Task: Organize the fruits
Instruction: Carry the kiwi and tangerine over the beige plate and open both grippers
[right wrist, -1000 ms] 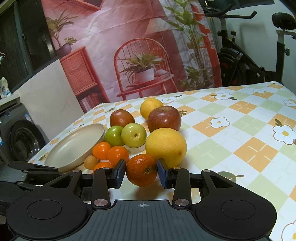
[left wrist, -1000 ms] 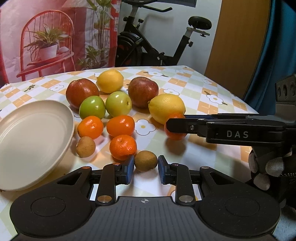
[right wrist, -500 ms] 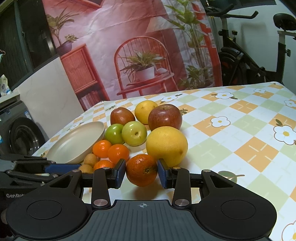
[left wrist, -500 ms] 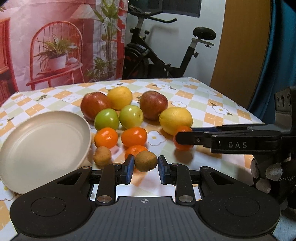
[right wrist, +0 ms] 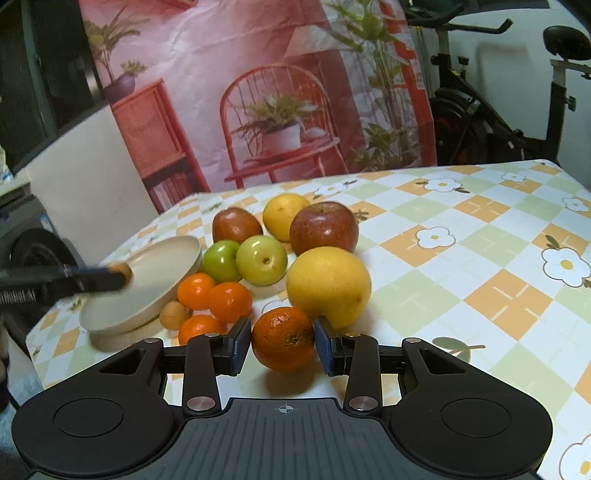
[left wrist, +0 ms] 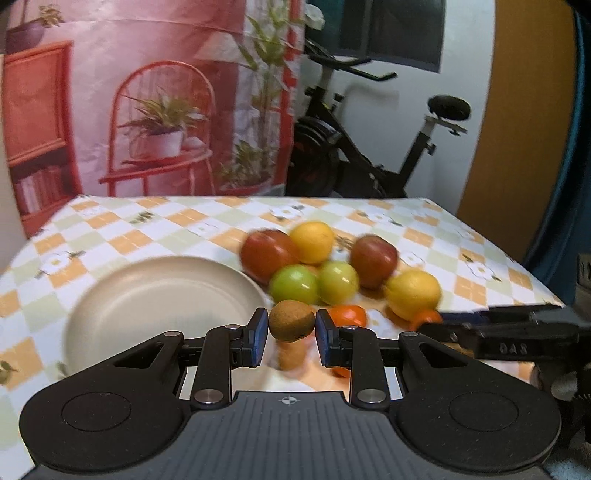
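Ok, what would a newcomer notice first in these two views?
Probably the kiwi pinched in the left tongs, raised just beside the plate. Next, the orange gripped in the right tongs, low by the cloth in front of a big yellow citrus, with the other fruit clustered behind.

Behind my table with its orange, green and white checked flower-print cloth hangs a pink printed backdrop showing a red wire chair and potted plants. Beside it stands a black exercise bike against a white wall. Right of that I see an ochre wooden panel and a dark window.
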Demonstrator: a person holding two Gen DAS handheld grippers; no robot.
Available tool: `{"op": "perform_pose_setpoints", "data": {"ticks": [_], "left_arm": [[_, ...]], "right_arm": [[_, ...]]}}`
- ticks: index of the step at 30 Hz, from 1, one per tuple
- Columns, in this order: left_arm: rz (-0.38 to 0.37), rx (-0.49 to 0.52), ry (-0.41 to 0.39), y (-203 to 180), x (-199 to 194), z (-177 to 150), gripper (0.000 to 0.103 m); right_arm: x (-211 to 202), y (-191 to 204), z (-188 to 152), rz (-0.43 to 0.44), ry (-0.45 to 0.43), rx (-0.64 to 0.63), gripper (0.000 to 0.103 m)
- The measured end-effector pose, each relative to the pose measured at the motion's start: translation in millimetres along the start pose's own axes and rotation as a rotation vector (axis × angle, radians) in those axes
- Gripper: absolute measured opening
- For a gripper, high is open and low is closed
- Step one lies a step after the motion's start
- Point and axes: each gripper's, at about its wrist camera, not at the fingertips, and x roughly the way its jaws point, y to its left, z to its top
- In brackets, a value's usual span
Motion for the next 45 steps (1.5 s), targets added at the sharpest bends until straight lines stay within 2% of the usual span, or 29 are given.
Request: {"op": "perform_pose_setpoints", "data": {"ticks": [5,10,16,19,22,24,28,33,36,45], "left_arm": [[0.038,-0.038,-0.034,39.6,-20.4,23.9,0.03],[0.076,-0.087,-0.056,83.6,-35.0,55.3,0.03],[0.113,-0.083,-0.092,120.7,-40.3,95.9,0.03],[0.101,-0.079,-0.067,133.9,-26.9,108.2,0.03],[0.109,-0.063,-0.008,141.4,-2.9,105.7,0.03],[0.087,-0.091,0.036,149.9,12.7,98.8,0.03],[0.035,-0.096,0.128,155.9,46.8,88.6,0.03],[0.005,-0.097,0.231,162.3,76.6,68.7,0.03],[-0.01,-0.111,0.266,168.9,86.3,61.5,0.03],[-0.026,-0.149,0.309,174.8,92.5,51.8,0.03]], "right_arm": [[0.0,16.1,15.5,0.027,0.015,-0.028,0.035],[11.1,44.0,52.9,0.069,-0.002,-0.058,0.035],[45.3,85.9,113.6,0.103,-0.045,-0.088,0.035],[76.1,109.6,134.1,0.099,-0.043,-0.131,0.035],[116.0,128.3,143.5,0.103,0.035,-0.168,0.035],[137.6,135.7,145.6,0.103,0.089,-0.192,0.035],[169.1,147.9,141.5,0.099,0.183,-0.226,0.035],[196.1,150.6,131.9,0.107,0.294,-0.25,0.035],[205.0,148.5,128.1,0.107,0.333,-0.251,0.035],[210.6,147.1,122.5,0.12,0.366,-0.246,0.036]]}}
